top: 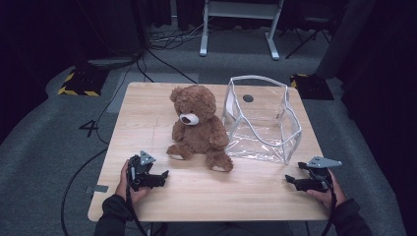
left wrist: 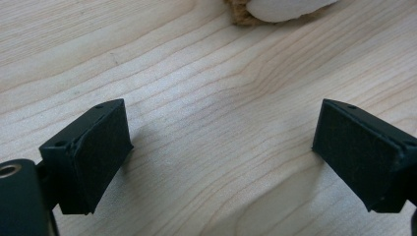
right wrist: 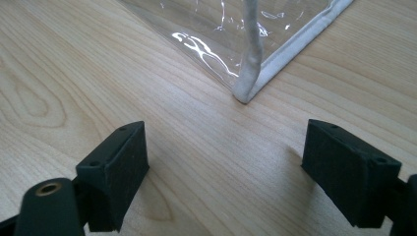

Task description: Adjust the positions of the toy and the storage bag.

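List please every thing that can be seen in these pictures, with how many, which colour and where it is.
brown plush teddy bear: one, brown with pale muzzle and soles, sitting upright at the middle of the table, facing the person.
clear plastic bag with white edging: one, transparent, standing open to the right of the bear, close beside it.
light wooden table: one, pale wood, in the centre.
yellow-and-black striped floor plates: two, on the grey floor beyond the far table corners.
white metal frame: one, on the floor behind the table.
left gripper: one, black, jaws open, near the bear's foot.
right gripper: one, black, jaws open, near the bag's corner.
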The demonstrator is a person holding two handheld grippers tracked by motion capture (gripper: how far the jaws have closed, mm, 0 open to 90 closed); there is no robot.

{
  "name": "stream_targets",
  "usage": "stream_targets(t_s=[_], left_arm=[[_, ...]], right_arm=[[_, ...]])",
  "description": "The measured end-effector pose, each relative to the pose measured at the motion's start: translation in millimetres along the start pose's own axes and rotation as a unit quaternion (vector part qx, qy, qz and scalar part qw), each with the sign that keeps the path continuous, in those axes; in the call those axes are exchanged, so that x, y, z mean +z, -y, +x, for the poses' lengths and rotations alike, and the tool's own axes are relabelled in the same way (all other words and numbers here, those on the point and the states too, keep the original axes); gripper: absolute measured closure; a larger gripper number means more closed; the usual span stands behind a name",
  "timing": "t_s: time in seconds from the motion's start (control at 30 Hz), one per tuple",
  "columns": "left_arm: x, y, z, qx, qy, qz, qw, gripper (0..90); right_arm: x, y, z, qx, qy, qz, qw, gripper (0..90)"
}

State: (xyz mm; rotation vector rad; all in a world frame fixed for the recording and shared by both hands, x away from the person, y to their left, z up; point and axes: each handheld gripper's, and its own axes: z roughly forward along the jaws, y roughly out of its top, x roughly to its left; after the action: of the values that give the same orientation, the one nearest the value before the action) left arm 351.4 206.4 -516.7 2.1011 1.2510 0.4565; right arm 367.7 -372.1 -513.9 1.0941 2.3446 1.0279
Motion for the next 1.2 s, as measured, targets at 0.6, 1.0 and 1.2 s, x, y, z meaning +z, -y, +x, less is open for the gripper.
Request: stream_targets(t_s=[0.6,1.0,1.2], left_arm=[[-12.6,-4.8,1.8,0.021,0.039,-0.025,0.9987,16.6],[-25.7,-12.0,2.0,0.029,0.028,-0.048,0.9981,16.2],[-28.1,-16.6,1.6,0.034,0.023,-0.050,0.9979,16.0]], right_arm=[[0.1,0.0,0.0,0.000,0.000,0.000,1.0000,17.1],[0.1,0.0,0.1,0.000,0.000,0.000,1.0000,17.1],[0.1,0.0,0.0,0.000,0.000,0.000,1.0000,17.1]])
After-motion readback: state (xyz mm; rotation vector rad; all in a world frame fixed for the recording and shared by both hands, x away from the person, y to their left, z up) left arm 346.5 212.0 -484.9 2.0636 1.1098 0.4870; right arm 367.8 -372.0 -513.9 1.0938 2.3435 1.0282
